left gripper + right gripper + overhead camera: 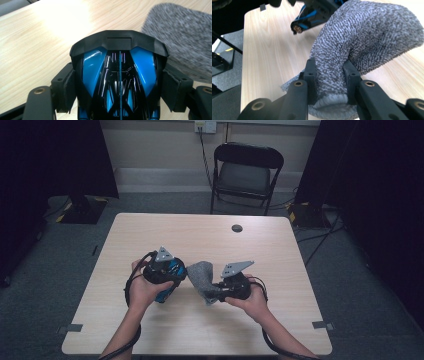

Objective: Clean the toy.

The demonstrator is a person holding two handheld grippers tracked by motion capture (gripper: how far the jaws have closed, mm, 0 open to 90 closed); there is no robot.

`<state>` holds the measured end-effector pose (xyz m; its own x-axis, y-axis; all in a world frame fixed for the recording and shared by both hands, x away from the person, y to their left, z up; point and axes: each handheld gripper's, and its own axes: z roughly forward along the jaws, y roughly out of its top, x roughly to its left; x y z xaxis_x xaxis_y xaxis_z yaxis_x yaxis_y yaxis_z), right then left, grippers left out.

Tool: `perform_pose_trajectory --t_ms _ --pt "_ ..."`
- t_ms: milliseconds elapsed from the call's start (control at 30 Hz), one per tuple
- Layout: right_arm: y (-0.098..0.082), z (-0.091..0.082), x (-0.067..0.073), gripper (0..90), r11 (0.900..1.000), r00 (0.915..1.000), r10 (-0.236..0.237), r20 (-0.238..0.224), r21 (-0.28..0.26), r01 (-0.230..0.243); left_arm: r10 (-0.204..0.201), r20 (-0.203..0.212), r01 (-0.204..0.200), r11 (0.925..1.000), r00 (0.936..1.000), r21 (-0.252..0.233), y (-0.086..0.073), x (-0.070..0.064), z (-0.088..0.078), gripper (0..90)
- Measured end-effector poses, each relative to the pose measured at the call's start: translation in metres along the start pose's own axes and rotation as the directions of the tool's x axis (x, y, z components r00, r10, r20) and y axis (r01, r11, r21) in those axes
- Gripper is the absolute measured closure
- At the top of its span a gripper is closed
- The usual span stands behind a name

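Observation:
My left gripper (174,279) is shut on a glossy blue and black toy car (171,270), held just above the wooden table (150,230). In the left gripper view my left gripper (118,82) has a pad pressed on each flank of the toy car (118,47). A grey knitted cloth (200,272) hangs between the two hands, and my right gripper (214,294) is shut on its lower end. In the right gripper view my right gripper (330,75) pinches the cloth (367,32), which bulges upward, and the toy car (312,15) sits just beyond it.
A small round hole (237,228) sits near the table's far edge. A black folding chair (247,170) stands behind the table. Dark curtains flank both sides, and cables lie on the floor at the right (320,235).

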<state>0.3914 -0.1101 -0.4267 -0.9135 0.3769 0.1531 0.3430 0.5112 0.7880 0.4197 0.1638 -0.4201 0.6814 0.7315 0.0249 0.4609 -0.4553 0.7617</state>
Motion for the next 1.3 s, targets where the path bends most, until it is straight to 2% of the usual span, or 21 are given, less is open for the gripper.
perform_pose_trajectory --t_ms 67,167,233,300,400,500,600,700,867,1033,1100,1300 --pt "-0.004 -0.004 -0.001 70.6 1.0 1.0 0.002 0.001 0.0 -0.002 -0.006 -0.004 0.006 1.0 1.0 -0.008 0.001 0.001 -0.002 25.5" --pt "-0.011 -0.01 -0.006 70.5 1.0 0.9994 0.022 0.026 0.0 -0.022 -0.019 0.004 0.019 0.9997 0.9998 -0.017 0.003 0.001 -0.005 25.5" --pt "-0.015 -0.013 -0.012 70.5 0.999 0.9976 0.036 0.06 0.0 -0.036 -0.016 0.009 0.016 0.9998 0.9998 -0.014 0.006 0.0 -0.007 25.6" --pt "-0.016 -0.016 -0.019 70.5 0.998 0.9936 0.064 0.093 -0.013 -0.063 -0.016 0.014 0.016 0.9996 0.9998 -0.024 0.009 -0.002 -0.008 25.5" --pt "-0.014 -0.016 -0.025 70.5 0.997 0.9881 0.073 0.136 -0.015 -0.072 -0.017 0.037 0.018 0.9991 0.9992 -0.038 0.017 -0.006 -0.01 25.6" --pt "-0.007 -0.014 -0.029 70.5 0.996 0.9814 0.092 0.169 -0.031 -0.088 0.001 0.045 0.001 0.999 0.999 -0.045 0.026 -0.012 -0.01 25.5" --pt "0.001 -0.013 -0.029 70.4 0.994 0.98 0.1 0.172 -0.057 -0.091 0.014 0.053 -0.011 0.999 0.9985 -0.044 0.033 -0.018 -0.007 25.5" --pt "0.009 -0.011 -0.026 70.4 0.995 0.9808 0.087 0.174 -0.063 -0.077 0.027 0.056 -0.025 0.999 0.998 -0.038 0.038 -0.022 -0.003 25.5" --pt "0.019 -0.006 -0.019 70.4 0.997 0.9871 0.062 0.147 -0.061 -0.054 0.023 0.056 -0.021 0.9991 0.9982 -0.036 0.041 -0.025 0.001 25.5" --pt "0.021 -0.001 -0.015 70.5 0.998 0.9905 0.035 0.133 -0.048 -0.029 0.021 0.066 -0.019 0.9994 0.9976 -0.029 0.043 -0.025 0.001 25.5" --pt "0.02 0.001 -0.015 70.5 0.999 0.991 0.029 0.131 -0.037 -0.025 0.032 0.066 -0.031 0.9992 0.9973 -0.026 0.045 -0.026 0.001 25.5" --pt "0.02 0.004 -0.013 70.5 0.999 0.993 0.025 0.115 -0.031 -0.022 0.034 0.071 -0.033 0.9993 0.9969 -0.017 0.049 -0.028 0.005 25.5"
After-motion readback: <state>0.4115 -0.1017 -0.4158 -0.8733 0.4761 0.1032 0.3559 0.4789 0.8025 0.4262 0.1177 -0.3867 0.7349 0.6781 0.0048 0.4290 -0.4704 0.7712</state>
